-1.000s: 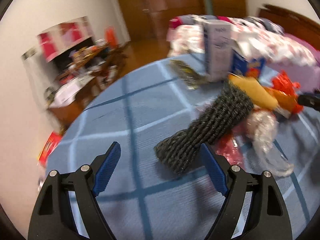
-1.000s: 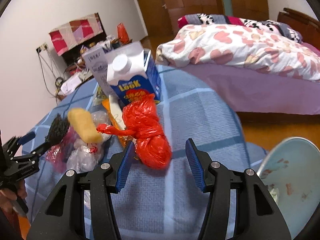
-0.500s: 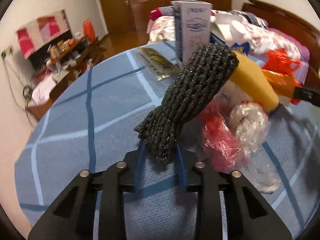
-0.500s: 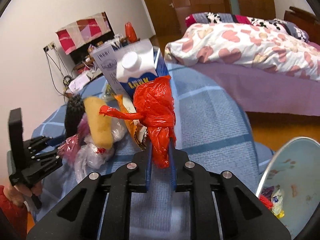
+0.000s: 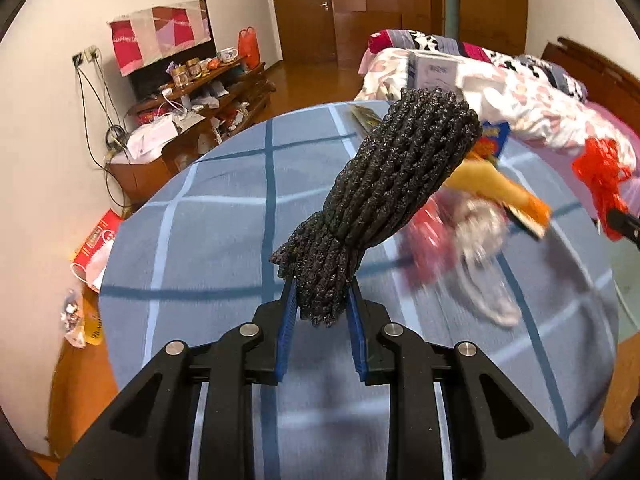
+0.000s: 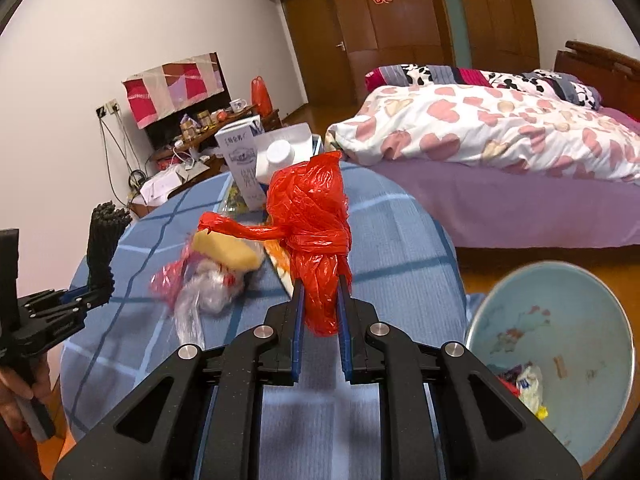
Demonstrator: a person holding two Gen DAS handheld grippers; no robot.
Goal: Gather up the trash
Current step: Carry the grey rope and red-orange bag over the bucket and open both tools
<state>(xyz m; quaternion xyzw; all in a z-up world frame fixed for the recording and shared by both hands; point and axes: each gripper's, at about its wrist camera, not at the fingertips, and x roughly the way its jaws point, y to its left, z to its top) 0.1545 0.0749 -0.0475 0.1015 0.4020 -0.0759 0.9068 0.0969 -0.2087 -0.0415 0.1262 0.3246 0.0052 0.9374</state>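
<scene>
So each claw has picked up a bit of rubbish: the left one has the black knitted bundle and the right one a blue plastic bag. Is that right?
Nearly. The right gripper holds a red plastic bag, not a blue one, as the right wrist view shows. The left gripper is indeed shut on the black knitted bundle.

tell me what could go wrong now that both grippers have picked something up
1. The left gripper pinches only the narrow bottom end of the black rope bundle; the heavy upper part leans away and could slip out.
2. The red plastic bag in the right gripper trails a twisted tail over the yellow sponge and might drag it.
3. The basin sits below the table edge, so a careless release could miss it.
</scene>
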